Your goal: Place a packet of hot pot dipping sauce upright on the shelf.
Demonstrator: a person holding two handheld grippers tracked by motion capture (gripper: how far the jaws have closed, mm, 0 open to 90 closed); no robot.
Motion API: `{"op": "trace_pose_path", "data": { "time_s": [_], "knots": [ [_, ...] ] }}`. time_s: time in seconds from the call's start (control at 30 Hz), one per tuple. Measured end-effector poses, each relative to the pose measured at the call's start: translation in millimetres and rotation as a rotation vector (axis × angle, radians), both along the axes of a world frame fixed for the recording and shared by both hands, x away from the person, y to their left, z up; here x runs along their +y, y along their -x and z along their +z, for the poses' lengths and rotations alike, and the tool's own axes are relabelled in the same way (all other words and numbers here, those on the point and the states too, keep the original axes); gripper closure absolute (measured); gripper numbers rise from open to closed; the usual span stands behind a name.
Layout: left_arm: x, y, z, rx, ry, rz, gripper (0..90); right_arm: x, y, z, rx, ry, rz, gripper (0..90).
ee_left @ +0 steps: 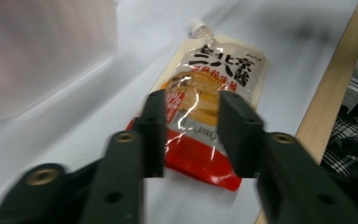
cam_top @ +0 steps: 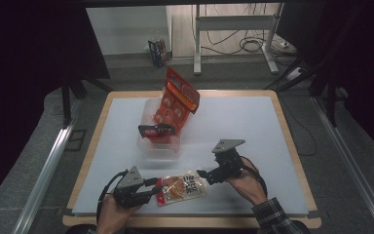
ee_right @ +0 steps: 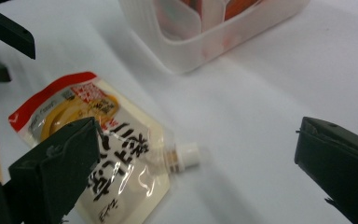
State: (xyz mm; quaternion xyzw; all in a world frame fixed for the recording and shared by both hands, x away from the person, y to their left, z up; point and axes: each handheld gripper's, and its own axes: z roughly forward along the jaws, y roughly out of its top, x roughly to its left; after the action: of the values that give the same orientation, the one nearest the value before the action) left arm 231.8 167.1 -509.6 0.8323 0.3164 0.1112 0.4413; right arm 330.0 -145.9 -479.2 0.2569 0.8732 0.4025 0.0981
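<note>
A flat spout pouch (cam_top: 185,187) with a cream body, black characters and a red bottom edge lies near the table's front edge. My left gripper (cam_top: 155,187) sits at its red end. In the left gripper view the left gripper (ee_left: 191,135) has its jaws apart over the pouch (ee_left: 214,79), and they do not pinch it. My right gripper (cam_top: 203,175) is at the spout end. In the right gripper view the right gripper (ee_right: 196,154) stands wide open, with the white spout (ee_right: 186,156) of the pouch (ee_right: 98,140) lying between its jaws, untouched.
A clear plastic container (cam_top: 158,146) stands mid-table with a tall red-orange snack bag (cam_top: 177,100) leaning out of it and a black clip-like piece (cam_top: 156,130) on its front. The white mat ends at a wooden rim (cam_top: 292,146). Metal table legs stand beyond.
</note>
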Motion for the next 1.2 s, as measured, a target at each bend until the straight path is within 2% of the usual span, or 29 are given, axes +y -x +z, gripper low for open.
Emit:
{"op": "trace_pose_path", "data": {
  "time_s": [0.07,0.2,0.3,0.37,0.5,0.53,0.63,0.73,0.77,0.83,0.97,1.1,1.2],
  "knots": [
    [-4.1,-1.8,-0.8,-0.001,-0.016,-0.013,80.6,-1.8,3.6,-2.6,-0.001,0.007,-0.006,0.0],
    [-11.1,-7.8,-4.2,0.010,-0.033,-0.029,89.8,-5.5,9.6,-6.9,0.012,0.016,-0.010,0.0],
    [-15.2,-11.0,-6.7,0.023,-0.026,-0.042,89.9,-8.2,13.2,-8.6,0.021,0.020,-0.014,0.0],
    [-18.9,-12.8,-9.8,0.034,-0.039,-0.051,89.9,-10.2,15.4,-10.1,0.034,0.014,-0.014,0.0],
    [-24.8,-15.8,-20.4,0.062,-0.092,-0.050,90.0,-12.2,17.6,-12.6,0.045,0.017,-0.012,0.0],
    [-23.3,-16.7,-21.8,0.075,-0.082,-0.051,90.0,-12.5,18.2,-12.9,0.048,0.016,-0.010,0.0],
    [-18.9,-17.5,-25.0,0.086,-0.088,-0.054,90.0,-13.1,18.8,-13.1,0.057,0.008,-0.002,0.0],
    [-10.3,-19.9,-29.7,0.126,-0.065,-0.041,90.0,-13.0,19.0,-14.4,0.072,0.008,-0.004,0.0],
    [-8.5,-20.6,-30.1,0.136,-0.072,-0.032,90.0,-12.8,18.7,-15.7,0.087,0.008,-0.002,0.0],
    [-3.9,-21.0,-31.3,0.141,-0.105,-0.016,90.0,-11.8,18.1,-18.3,0.104,0.012,0.003,0.0],
    [-2.4,-19.8,-31.1,0.134,-0.128,0.003,90.0,-6.8,19.8,-21.7,0.133,0.028,0.011,0.1],
    [-4.4,-18.1,-30.6,0.121,-0.144,0.007,90.0,-0.2,21.3,-28.4,0.166,0.062,0.027,3.8],
    [-4.4,-18.1,-30.8,0.123,-0.141,0.011,90.0,3.1,21.8,-31.7,0.179,0.069,0.037,6.3]
  ]
}}
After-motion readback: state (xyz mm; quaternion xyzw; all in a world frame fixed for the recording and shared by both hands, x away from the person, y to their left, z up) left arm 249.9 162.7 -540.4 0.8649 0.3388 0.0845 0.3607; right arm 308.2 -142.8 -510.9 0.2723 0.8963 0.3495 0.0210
